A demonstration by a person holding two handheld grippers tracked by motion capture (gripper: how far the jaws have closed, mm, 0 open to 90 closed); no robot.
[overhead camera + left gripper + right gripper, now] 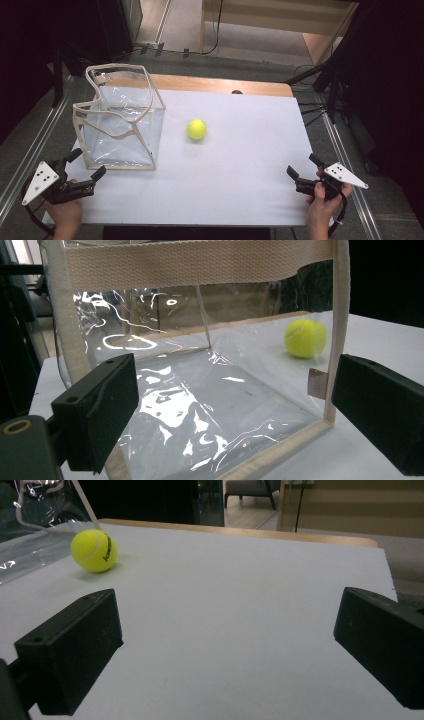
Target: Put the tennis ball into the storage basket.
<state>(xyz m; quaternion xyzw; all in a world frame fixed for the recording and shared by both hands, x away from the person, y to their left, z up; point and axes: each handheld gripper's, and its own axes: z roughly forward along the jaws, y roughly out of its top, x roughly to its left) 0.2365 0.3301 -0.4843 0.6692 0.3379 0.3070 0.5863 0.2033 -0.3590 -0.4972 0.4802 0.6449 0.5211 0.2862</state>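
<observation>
A: How are the fingers found at the near edge of the desk (240,200)?

B: Both grippers are held wide open and empty: the left gripper (86,165) just before the bag (120,125), the right gripper (304,167) well apart from the ball (197,129).

A: Where is the ball placed?

B: Mid-desk, just right of the bag, not touching it.

A: What should be minded?

B: The ball is best straddled squarely before closing, since it may be rolled away by one finger; the bag's mouth should be steadied.
</observation>
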